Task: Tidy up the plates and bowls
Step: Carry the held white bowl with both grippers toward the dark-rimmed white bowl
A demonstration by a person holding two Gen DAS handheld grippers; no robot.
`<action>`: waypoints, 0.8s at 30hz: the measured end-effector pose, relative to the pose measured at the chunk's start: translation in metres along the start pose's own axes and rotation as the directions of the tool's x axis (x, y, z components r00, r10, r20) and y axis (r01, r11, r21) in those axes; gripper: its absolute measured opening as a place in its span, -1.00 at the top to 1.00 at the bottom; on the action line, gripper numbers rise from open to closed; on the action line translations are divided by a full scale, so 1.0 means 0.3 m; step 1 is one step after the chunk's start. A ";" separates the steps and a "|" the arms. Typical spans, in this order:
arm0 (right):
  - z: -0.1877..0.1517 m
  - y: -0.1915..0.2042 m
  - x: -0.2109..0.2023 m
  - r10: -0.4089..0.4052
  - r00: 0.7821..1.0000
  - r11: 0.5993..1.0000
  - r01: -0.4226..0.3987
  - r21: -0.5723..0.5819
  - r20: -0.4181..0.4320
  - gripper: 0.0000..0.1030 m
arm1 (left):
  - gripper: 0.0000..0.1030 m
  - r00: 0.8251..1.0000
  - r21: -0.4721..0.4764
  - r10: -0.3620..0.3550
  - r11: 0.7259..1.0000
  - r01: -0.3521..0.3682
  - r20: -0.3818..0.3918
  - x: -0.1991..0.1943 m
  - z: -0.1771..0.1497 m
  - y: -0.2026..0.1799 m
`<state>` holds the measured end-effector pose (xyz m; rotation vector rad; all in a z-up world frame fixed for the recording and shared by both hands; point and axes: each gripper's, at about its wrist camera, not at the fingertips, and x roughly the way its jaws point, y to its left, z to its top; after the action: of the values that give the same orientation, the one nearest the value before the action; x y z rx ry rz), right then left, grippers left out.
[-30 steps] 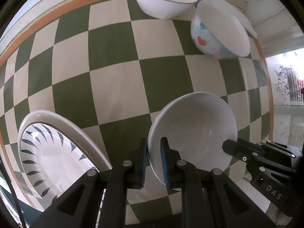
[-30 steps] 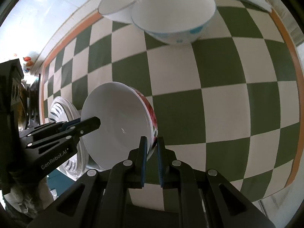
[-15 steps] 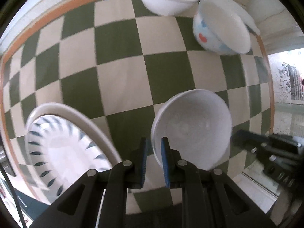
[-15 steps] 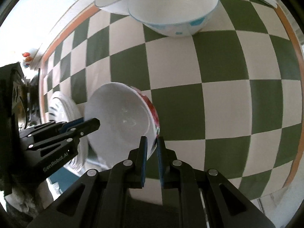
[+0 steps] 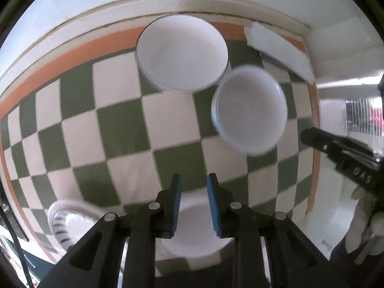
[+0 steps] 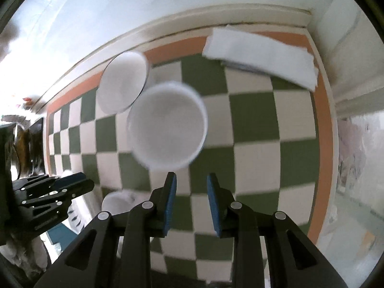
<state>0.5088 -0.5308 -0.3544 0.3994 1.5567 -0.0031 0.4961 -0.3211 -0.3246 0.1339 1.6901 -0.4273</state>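
My left gripper [image 5: 194, 183] is open and empty above the checked tablecloth [image 5: 124, 129]. A white bowl [image 5: 192, 242] lies below and behind its fingers, partly hidden. My right gripper [image 6: 191, 182] is open and empty; the same bowl [image 6: 117, 200] sits to its lower left. Two more white bowls stand at the back: a plain one [image 5: 182, 52] near the wall and a blue-rimmed one [image 5: 249, 110] beside it. They also show in the right wrist view, the plain one [image 6: 122, 84] and the blue-rimmed one [image 6: 166, 124]. A patterned plate [image 5: 67, 220] lies at the lower left.
A folded white cloth [image 6: 261, 55] lies at the back right by the wall. The tablecloth's orange border [image 6: 321, 120] marks the table's right edge. The other gripper shows at each view's side, the right one [image 5: 340, 148] and the left one [image 6: 52, 189].
Both grippers have let go of the bowl's rim, opened, and lifted away. The bowl now rests on the table below them. The back bowls have come to mid-view.
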 end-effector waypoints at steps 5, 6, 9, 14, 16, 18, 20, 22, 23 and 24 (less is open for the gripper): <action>0.108 -0.039 0.109 -0.009 0.999 1.000 0.009 0.012 -0.047 0.44 | 0.62 0.999 -0.014 -0.007 1.000 0.007 -0.042 0.073 0.119 -0.029; 0.107 -0.034 0.135 -0.011 0.999 1.000 0.012 0.017 -0.052 0.44 | 0.62 0.999 -0.013 -0.005 1.000 0.004 -0.054 0.089 0.132 -0.034; 0.135 -0.054 0.185 0.015 0.997 0.999 -0.012 0.039 -0.074 0.44 | 0.60 0.997 -0.016 -0.013 1.000 0.011 -0.072 0.131 0.167 -0.053; 0.154 -0.079 0.239 0.035 0.996 0.998 -0.030 0.062 -0.086 0.45 | 0.63 0.999 -0.006 0.004 1.000 -0.005 -0.052 0.155 0.185 -0.080; 0.159 -0.089 0.248 0.050 0.995 0.997 -0.044 0.069 -0.085 0.51 | 0.67 0.999 -0.001 0.006 1.000 -0.006 -0.047 0.168 0.194 -0.087; 0.160 -0.095 0.255 0.086 0.992 0.994 -0.079 0.079 -0.087 0.68 | 0.75 0.999 0.000 0.007 1.000 -0.007 -0.046 0.181 0.196 -0.089; 0.163 -0.092 0.254 0.095 0.992 0.993 -0.088 0.083 -0.086 0.82 | 0.79 0.999 0.000 0.001 1.000 -0.001 -0.039 0.192 0.198 -0.095; 0.165 -0.082 0.249 0.072 0.994 0.995 -0.067 0.067 -0.077 0.83 | 0.79 0.999 0.003 0.010 1.000 -0.010 -0.031 0.192 0.198 -0.098; 0.164 -0.082 0.247 0.067 0.995 0.996 -0.062 0.068 -0.074 0.83 | 0.79 0.999 0.009 0.018 1.000 -0.018 -0.027 0.191 0.195 -0.104; 0.161 -0.078 0.245 0.063 0.995 0.996 -0.058 0.066 -0.074 0.84 | 0.79 0.999 0.012 0.021 1.000 -0.021 -0.025 0.192 0.202 -0.103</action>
<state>0.5518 -0.5468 -0.4330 0.5020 1.6216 0.0100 0.5325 -0.3800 -0.3809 0.1659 1.7094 -0.4215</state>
